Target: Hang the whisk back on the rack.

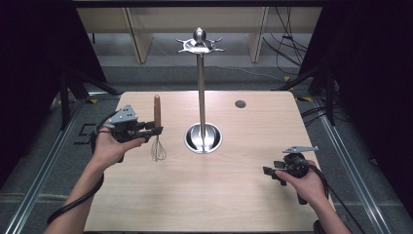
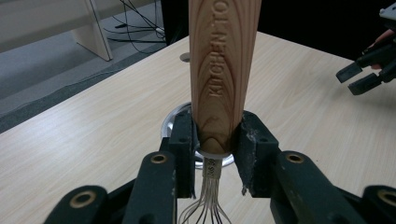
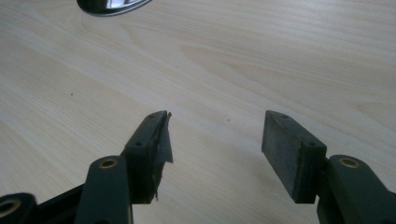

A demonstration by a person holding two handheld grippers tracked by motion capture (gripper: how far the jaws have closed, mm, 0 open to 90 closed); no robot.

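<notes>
A whisk [image 1: 157, 131] with a wooden handle [image 2: 224, 70] stands upright above the table's left side, wire head down. My left gripper [image 1: 152, 129] is shut on the lower end of the handle, and its pads [image 2: 184, 140] press the wood from both sides just above the wires [image 2: 208, 205]. A metal utensil stand [image 1: 200, 73] with a round base [image 1: 203, 138] and hooks at the top rises from the table's middle, just right of the whisk. My right gripper [image 1: 271, 173] rests low at the table's right front, jaws open over bare wood, the gripper [image 3: 215, 140] holding nothing.
The light wooden table [image 1: 234, 195] has a small round grommet [image 1: 240, 104] at the back right. Dark curtains flank both sides, and cables lie on the floor beyond the table. The stand's base edge [image 3: 112, 5] shows at the top of the right gripper view.
</notes>
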